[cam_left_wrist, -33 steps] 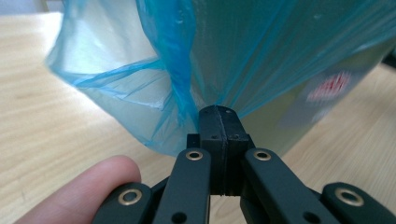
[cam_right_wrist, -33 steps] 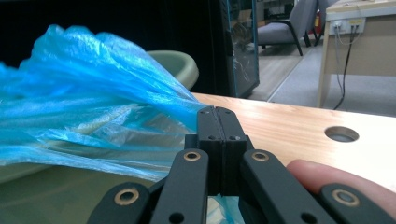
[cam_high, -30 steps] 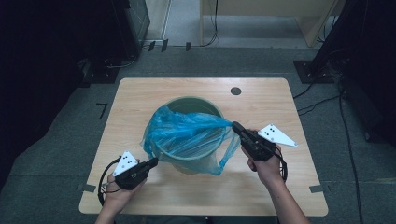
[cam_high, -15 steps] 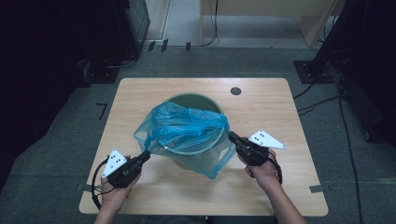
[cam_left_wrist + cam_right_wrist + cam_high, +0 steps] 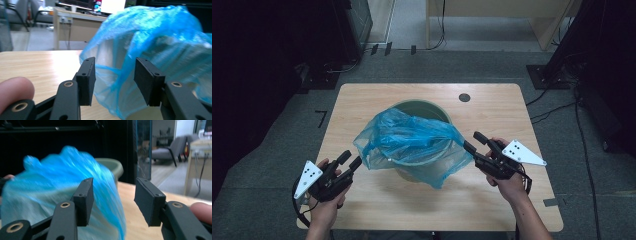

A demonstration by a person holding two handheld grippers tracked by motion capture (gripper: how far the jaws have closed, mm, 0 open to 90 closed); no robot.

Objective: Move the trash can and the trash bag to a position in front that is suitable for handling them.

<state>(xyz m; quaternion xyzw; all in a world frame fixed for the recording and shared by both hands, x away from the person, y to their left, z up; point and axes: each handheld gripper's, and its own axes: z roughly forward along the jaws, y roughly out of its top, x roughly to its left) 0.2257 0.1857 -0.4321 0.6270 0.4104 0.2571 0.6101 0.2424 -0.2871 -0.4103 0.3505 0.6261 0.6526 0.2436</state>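
**Both grippers let go of the bag**

Since a second ago, both of my grippers have backed off the crinkled translucent blue plastic bag (image 5: 412, 145). Back then each one pinched an edge and pulled the film taut; now the left gripper (image 5: 350, 161) sits off the bag's near-left corner and the right gripper (image 5: 475, 141) just beside its right tip. On both, the jaws have just been opening. I see them spread in each gripper view, with nothing pressed between the pads; the bag lies beyond them in the left gripper view (image 5: 150, 50) and off to one side in the right gripper view (image 5: 62, 185).

With the pull gone, the bag has slackened and slumped. It lies draped over the round green plastic bucket (image 5: 424, 107), which stands mid-way across the light wooden surface (image 5: 362, 100). Its near flap hangs down the bucket's front wall to the surface.

Its long axis runs across the surface from left to right, with the drawn-out tip pointing toward my right gripper.
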